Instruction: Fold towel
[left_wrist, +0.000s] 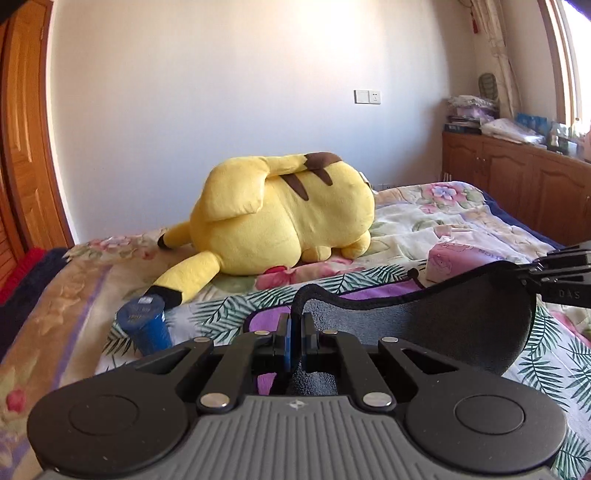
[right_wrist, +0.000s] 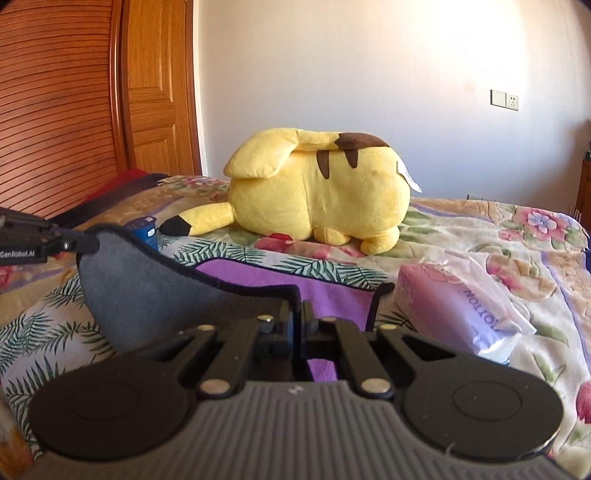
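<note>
Left wrist view. The left tongs (left_wrist: 294, 334) are closed tight on the dark-bound edge of the towel (left_wrist: 436, 325), which is grey on the face turned to the camera. The cloth hangs in a slack curve from this grip across to the right tongs (left_wrist: 532, 282), seen at the right edge pinching the other end of the same border. The towel is lifted off the bed (left_wrist: 59, 295) along that edge; its lower part appears to rest on a purple, leaf-printed cloth (left_wrist: 229, 306) spread beneath. A blue canister (left_wrist: 146, 325) stands near left, a yellow plush toy (left_wrist: 284, 218) lies beyond, and a pink tissue pack (left_wrist: 458, 258) sits far right.

Right wrist view. The right tongs (right_wrist: 297, 317) are shut on the towel's (right_wrist: 147, 291) dark hem, with the grey face sagging toward the left tongs (right_wrist: 79, 242) at the left edge, which also grip the border. The tissue pack (right_wrist: 454, 306) lies just right of the work area, the canister (right_wrist: 144, 229) behind the raised cloth, and the plush toy (right_wrist: 325, 188) farther back.

Assessment. The towel reads as light, soft and limp: it droops between the two grips and will not hold shape unsupported. The stitched border looks the firmest place to hold, and both corners are taken there. Slack in the middle is likely to bunch when laid over, so the edge would need even tension. The canister and tissue pack sit close enough to snag a trailing hem.
</note>
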